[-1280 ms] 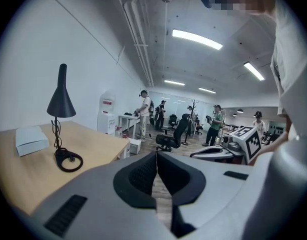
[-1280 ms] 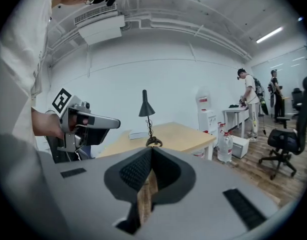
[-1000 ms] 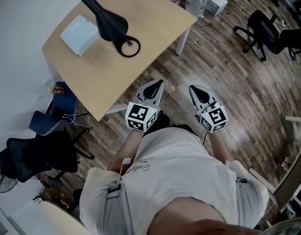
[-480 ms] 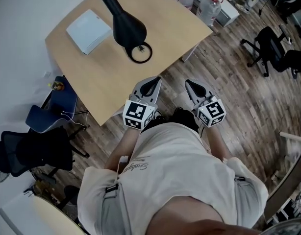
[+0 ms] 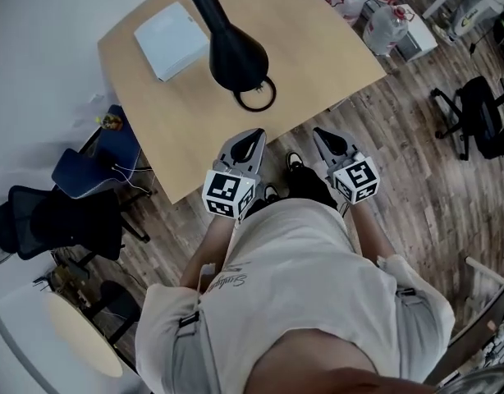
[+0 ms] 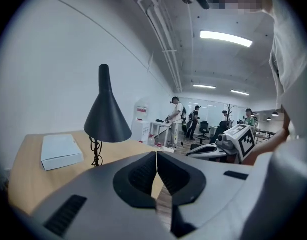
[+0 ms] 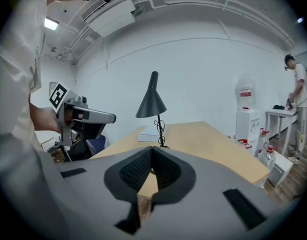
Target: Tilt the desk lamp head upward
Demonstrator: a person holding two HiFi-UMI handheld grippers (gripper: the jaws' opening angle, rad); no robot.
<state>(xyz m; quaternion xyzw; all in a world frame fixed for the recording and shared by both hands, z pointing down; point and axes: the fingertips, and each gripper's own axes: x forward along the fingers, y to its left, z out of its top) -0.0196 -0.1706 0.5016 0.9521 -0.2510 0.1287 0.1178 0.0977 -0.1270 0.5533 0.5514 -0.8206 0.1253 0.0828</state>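
The left gripper and right gripper hover by the table's near edge. Both have their jaws together, empty. On the table stand the lamp and a white box.

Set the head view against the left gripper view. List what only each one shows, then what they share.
Only the head view: the black office chair and the blue chair beside the wooden table, and the left gripper seen from above with its marker cube.
Only the left gripper view: the ceiling lights, people standing far back, and the left gripper's jaws closed together with nothing between them.
Both: the black desk lamp with its shade opening downward, the white box next to it, the table, and the right gripper.
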